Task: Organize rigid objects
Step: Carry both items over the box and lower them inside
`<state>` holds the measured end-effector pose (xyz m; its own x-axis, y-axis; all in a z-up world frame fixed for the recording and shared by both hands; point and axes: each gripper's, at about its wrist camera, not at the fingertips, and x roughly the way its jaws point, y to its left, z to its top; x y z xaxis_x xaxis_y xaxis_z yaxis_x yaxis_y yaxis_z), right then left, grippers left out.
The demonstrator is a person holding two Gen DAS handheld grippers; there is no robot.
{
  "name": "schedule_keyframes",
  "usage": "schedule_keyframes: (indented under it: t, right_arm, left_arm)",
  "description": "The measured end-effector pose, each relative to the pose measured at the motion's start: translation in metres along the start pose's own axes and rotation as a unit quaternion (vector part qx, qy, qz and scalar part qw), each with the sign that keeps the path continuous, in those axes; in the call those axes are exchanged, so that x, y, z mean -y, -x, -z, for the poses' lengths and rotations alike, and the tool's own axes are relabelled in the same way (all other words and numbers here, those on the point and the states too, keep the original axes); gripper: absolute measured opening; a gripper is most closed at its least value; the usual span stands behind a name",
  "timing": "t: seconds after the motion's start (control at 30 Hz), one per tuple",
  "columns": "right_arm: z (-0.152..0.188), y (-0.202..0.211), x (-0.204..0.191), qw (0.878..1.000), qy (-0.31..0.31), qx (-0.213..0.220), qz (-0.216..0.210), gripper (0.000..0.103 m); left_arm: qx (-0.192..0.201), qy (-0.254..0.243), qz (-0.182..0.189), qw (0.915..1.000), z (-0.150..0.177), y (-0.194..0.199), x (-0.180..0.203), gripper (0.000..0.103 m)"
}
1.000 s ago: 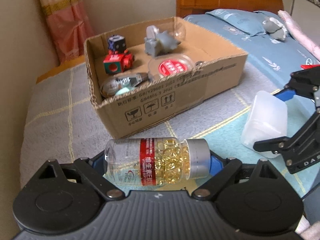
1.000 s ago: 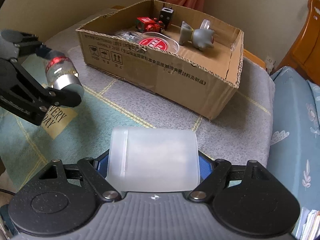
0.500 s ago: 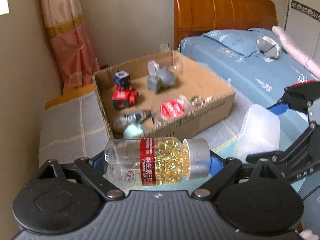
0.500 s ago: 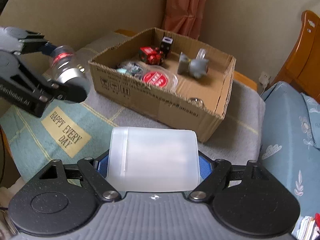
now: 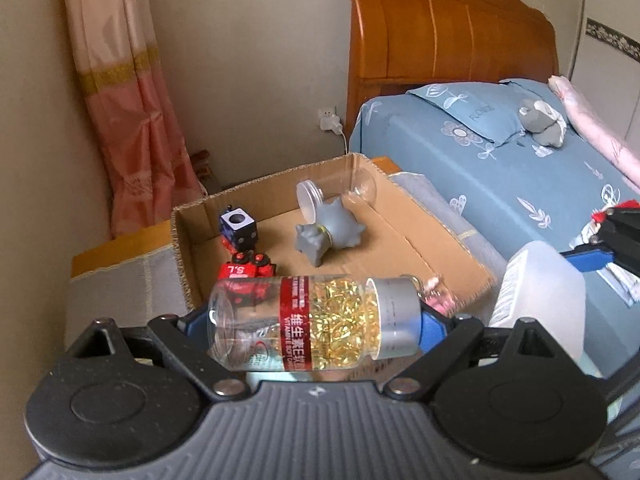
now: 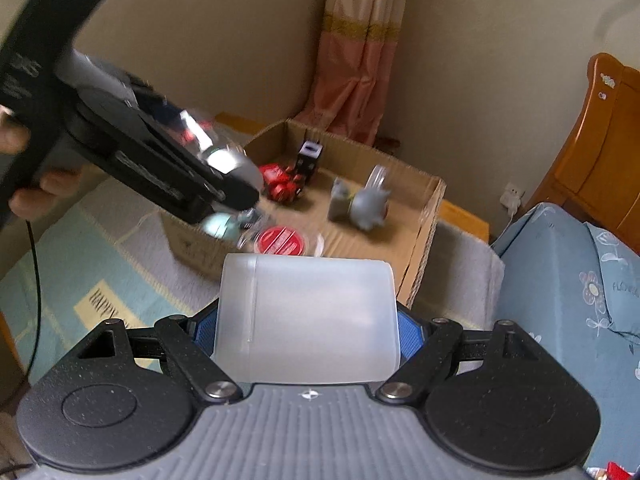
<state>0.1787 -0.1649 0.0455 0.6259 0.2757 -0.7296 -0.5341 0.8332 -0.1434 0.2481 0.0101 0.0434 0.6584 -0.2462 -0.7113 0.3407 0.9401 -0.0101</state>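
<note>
Between the blue pads of the left gripper [image 5: 316,322], clamped crosswise: a clear capsule bottle [image 5: 316,322], red label at its middle, gold capsules heaped toward the silver cap at the tool's right pad, clear base at the left pad. Between the blue pads of the right gripper [image 6: 306,320], likewise gripped at both sides: a frosted white plastic container [image 6: 306,320], broad face up, held off the bedding. Just beyond the right tool's tips, under the raised container, lay the near wall of an open cardboard box [image 6: 424,240]. Inside, nearest that wall, a round red lid [image 6: 280,240]; further in, a red toy car [image 6: 280,186], a grey animal figure [image 6: 362,208] and a dark cube [image 6: 308,158] with a white face at the far corner. Ahead of the left tool, past the bottle, showed the same box, with a clear jar [image 5: 336,194] lying on its side behind the grey figure. Off to the right tool's left, blurred: the left gripper over the box's near corner, a hand [image 6: 24,168] on its handle. Farther off, to the right of both tools, a blue flowered bed [image 5: 500,168] and a wooden headboard [image 5: 440,36]; straight ahead, a pink curtain [image 6: 352,64] against the wall.
</note>
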Motion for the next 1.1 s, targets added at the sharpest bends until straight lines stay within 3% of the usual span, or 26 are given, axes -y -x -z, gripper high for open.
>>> schedule_keyframes:
  t: [0.23,0.47,0.73,1.1]
  right_arm:
    - [-0.017,-0.013,0.025,1.000,-0.016,0.008,0.003,0.086]
    - [-0.027,-0.024,0.039,0.999,-0.027,0.012,0.013,0.086]
    - [-0.035,-0.037,0.051,0.999,-0.039,0.010,0.011,0.086]
    - [-0.050,-0.061,0.058,0.998,-0.057,0.009,-0.001,0.086]
  left_arm:
    - [-0.015,0.025,-0.008,0.9996,-0.022,-0.038,-0.008,0.093]
    - [0.013,0.045,-0.020,0.9987,-0.033,-0.057,-0.012,0.095]
    - [0.007,0.044,-0.022,0.9988,-0.019,-0.039,-0.020,0.097]
    - [0.009,0.070,-0.085,0.9939,0.027,0.000,-0.027,0.101]
